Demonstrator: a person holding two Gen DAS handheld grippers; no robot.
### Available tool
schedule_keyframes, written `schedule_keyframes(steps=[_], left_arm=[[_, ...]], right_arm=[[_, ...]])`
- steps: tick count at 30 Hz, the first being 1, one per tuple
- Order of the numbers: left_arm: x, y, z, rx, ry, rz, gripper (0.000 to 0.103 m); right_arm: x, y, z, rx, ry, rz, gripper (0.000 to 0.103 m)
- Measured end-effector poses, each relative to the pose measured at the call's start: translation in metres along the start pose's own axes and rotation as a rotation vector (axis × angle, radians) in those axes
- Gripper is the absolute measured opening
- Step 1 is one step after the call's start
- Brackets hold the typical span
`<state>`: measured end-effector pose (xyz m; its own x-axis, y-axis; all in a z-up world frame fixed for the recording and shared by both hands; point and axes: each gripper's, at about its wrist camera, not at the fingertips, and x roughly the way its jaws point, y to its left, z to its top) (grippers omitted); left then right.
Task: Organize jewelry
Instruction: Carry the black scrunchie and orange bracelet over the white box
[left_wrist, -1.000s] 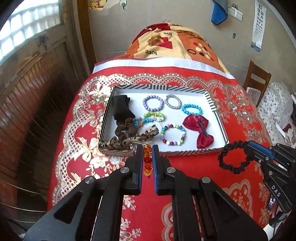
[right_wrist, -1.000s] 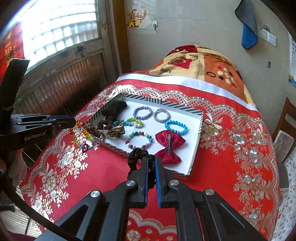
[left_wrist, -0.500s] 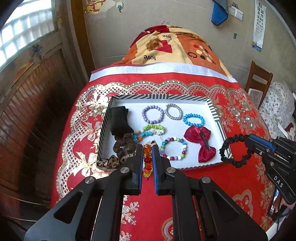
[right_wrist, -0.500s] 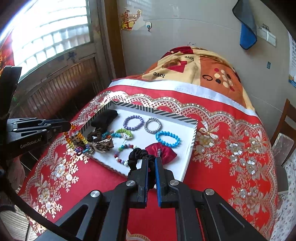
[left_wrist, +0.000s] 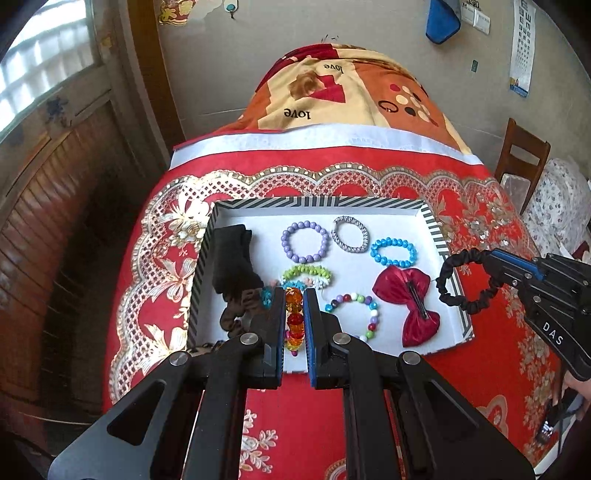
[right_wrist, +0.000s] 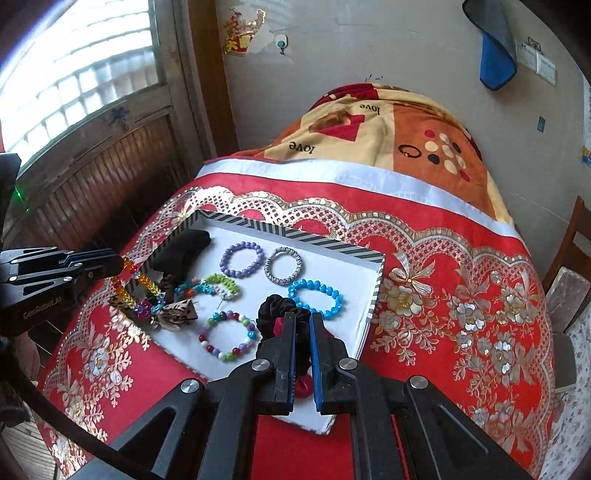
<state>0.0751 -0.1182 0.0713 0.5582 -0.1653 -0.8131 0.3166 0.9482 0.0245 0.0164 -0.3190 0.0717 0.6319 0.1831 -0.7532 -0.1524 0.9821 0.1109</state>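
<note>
Clearly both carry loads over the tray (left_wrist: 432, 225): the left gripper (left_wrist: 294, 317) pinches a bright beaded bracelet (left_wrist: 293, 325) near its 7 o'clock corner, the right gripper (right_wrist: 302, 332) pinches a black scrunchie (right_wrist: 273, 308) at 4 o'clock above the red bow (left_wrist: 406, 299). Dropped here, I judge, the bracelet tangles in the dark scrunchie pile (left_wrist: 236, 280), or the scrunchie buries the bow.

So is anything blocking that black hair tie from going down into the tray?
Partly. The right hand-held gripper holds the black hair tie above the tray, right over the red bow. Bare white floor shows at the tray's far edge.
</note>
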Motion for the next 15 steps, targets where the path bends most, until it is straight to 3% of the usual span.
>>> schedule_keyframes(steps=[15], left_arm=[[0.039, 0.003, 0.026, -0.003, 0.037, 0.037, 0.008]], right_arm=[[0.04, -0.017, 0.015, 0.01, 0.044, 0.011, 0.006]])
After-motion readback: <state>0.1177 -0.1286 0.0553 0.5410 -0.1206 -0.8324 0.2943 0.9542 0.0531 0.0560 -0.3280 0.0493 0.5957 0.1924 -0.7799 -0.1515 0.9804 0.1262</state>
